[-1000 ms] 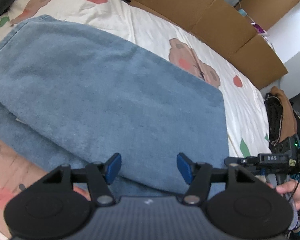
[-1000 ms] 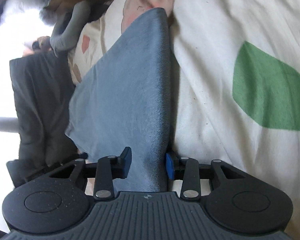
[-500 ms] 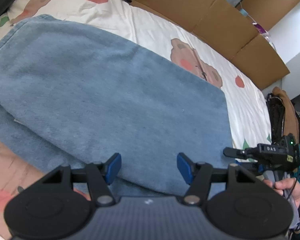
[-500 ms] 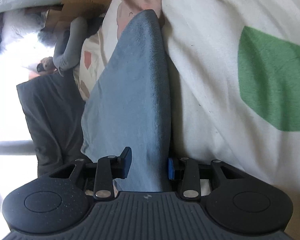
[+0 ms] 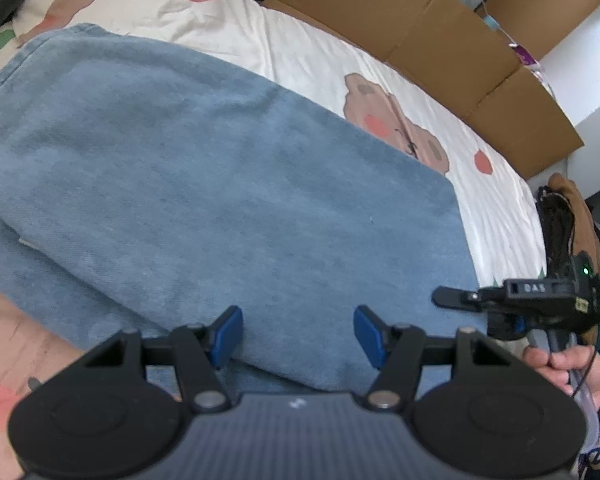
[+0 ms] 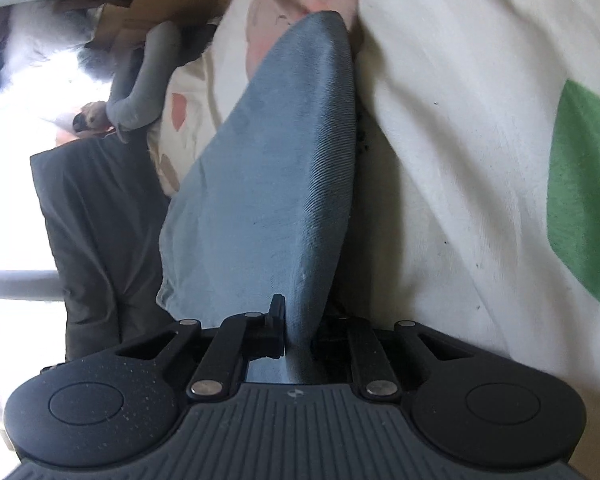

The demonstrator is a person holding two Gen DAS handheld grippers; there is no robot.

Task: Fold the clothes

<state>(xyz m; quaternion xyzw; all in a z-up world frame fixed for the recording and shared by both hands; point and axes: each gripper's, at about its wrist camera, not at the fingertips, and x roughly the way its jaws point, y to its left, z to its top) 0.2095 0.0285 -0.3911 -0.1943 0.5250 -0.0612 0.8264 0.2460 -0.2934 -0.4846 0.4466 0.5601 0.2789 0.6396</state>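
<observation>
A blue denim garment lies folded flat across the bed. My left gripper is open and empty, hovering just above the garment's near edge. My right gripper is shut on the garment's folded right edge. It also shows in the left wrist view, held in a hand at the garment's near right corner. The right fingertip is hidden by the cloth.
The bed has a white sheet printed with bears, red shapes and green leaves. Flattened cardboard boxes line the far side. Dark clothing hangs off the bed's side. A brown and black bundle sits at the right.
My right gripper's jaws have closed onto the garment's folded edge. The left gripper has stayed open and shifted only slightly over the cloth.
</observation>
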